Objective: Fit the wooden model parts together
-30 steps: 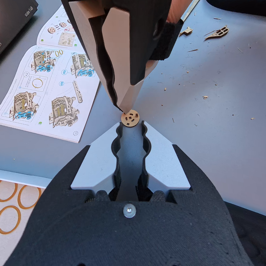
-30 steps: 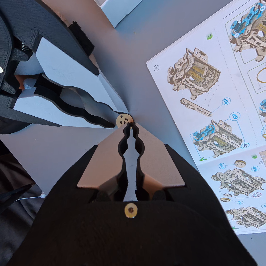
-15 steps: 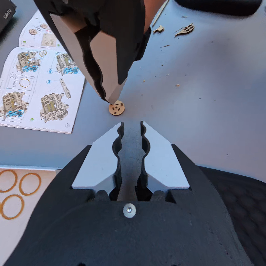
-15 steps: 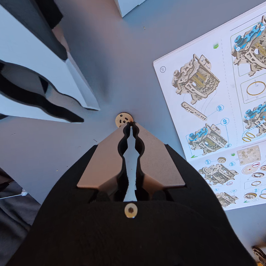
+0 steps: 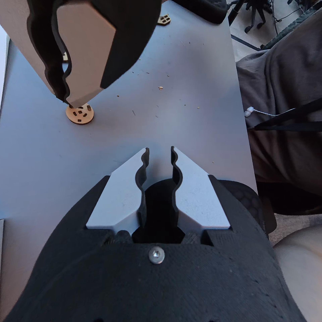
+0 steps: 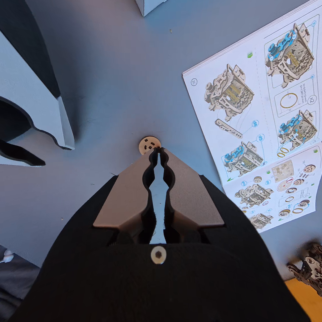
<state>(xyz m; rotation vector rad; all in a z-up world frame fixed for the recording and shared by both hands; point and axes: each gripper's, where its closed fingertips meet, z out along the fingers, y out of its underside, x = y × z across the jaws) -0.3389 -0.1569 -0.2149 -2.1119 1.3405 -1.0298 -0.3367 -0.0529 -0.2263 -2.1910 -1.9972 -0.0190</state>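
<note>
Left wrist view: left tool (image 5: 160, 148) hangs above the grey tabletop (image 5: 174, 122) near its front edge, pointing forward, fingers spread with a clear gap, nothing between them. Wooden disc (image 5: 79, 114), round with small rectangular slots, lies flat on the tabletop well ahead and to the left. Right tool (image 5: 68, 104) comes down steeply from the upper left, tips pressed together and resting on the disc's far edge. Small wood chips (image 5: 160, 88) scattered on the tabletop; another cut wooden piece (image 5: 163, 18) lies at the far edge.

Right wrist view: right tool (image 6: 158, 149) points down at the tabletop (image 6: 104, 87), fingers closed at the tips, only the wavy inner gap open behind them. Tips touch the near edge of the disc (image 6: 148, 144); pinching or just pressing on it, cannot tell. Left tool (image 6: 55, 155) sits at the left edge, spread, well apart from the disc. Open instruction booklet (image 6: 252, 122) lies flat to the right. Part-built wooden model (image 6: 308, 266) at the lower right corner.
</note>
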